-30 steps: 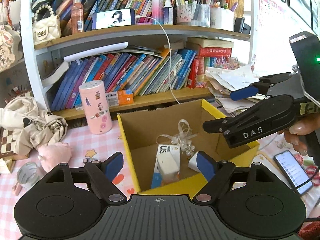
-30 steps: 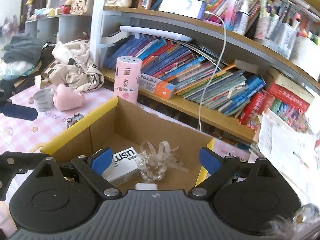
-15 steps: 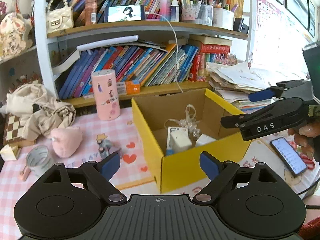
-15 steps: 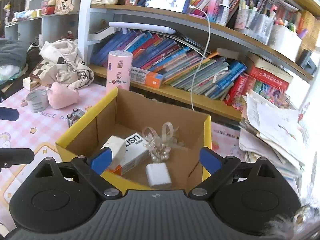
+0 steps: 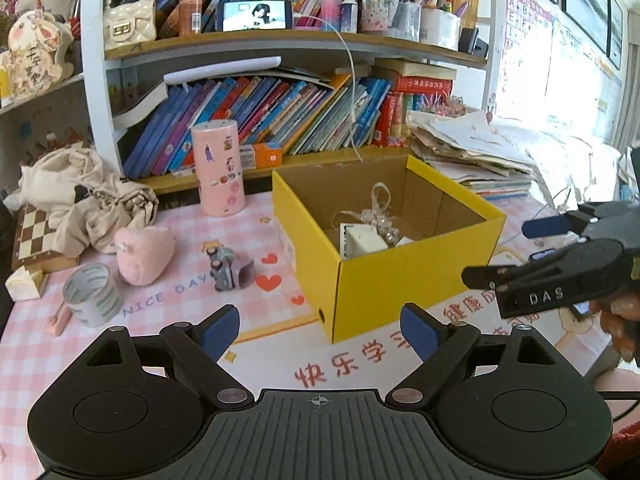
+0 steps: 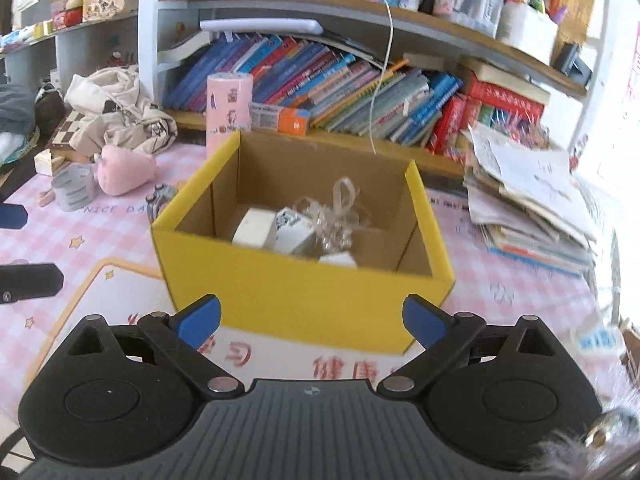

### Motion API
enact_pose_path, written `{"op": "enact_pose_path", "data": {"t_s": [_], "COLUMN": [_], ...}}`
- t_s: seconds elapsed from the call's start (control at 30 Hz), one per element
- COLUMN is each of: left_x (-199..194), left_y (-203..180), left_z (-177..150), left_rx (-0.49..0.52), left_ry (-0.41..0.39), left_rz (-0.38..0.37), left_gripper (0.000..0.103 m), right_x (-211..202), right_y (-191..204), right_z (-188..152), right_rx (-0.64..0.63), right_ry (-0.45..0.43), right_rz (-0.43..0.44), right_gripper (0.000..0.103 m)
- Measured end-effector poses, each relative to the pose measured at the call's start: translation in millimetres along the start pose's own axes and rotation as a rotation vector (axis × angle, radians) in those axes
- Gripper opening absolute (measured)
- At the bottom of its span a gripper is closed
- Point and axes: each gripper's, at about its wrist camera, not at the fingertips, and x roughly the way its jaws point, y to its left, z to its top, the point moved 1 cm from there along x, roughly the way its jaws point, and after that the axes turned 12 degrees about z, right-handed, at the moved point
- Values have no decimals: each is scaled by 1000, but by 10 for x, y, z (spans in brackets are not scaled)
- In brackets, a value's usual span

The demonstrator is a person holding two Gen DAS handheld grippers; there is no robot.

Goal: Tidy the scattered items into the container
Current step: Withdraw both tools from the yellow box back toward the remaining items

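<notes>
The yellow cardboard box stands on the pink checked table mat. Inside lie white cartons and a beaded ribbon bow. Left of it on the mat are a small grey-purple toy, a pink plush and a tape roll. My left gripper is open and empty, in front of the box's near left corner. My right gripper, whose jaws are opening, holds nothing and faces the box's near wall; the left wrist view shows it right of the box.
A pink cylinder stands by the bookshelf behind the box. A paper stack lies at the right, a cloth bag and a checkered board at the left. A hand holds the right gripper.
Both grippers have drawn back from above the box, which now looks smaller and shows its outer walls. A small white block has appeared inside it. The right jaws stand a little wider.
</notes>
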Motion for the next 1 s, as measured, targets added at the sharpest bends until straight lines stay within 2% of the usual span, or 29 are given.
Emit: {"op": "enact_pose_path", "data": {"t_s": [0.37,0.6,1.0], "left_x": [-21,-3,-90], "left_y": [117,150,342], "left_z": [-236,-372,-487], "left_rx": [-19,-23,-47], "left_ry": [71,122,130], "left_rz": [-2,-16,-2], "left_gripper": [90,90,91], "right_x": [-11,23,41], "right_y": [337,467,694], "right_z": [-340,-472,-495], "right_rx": [52,117,97], "right_ry": [52,103,118], "right_rz": [-30,-18,-15], "right_gripper": [101,101,101]}}
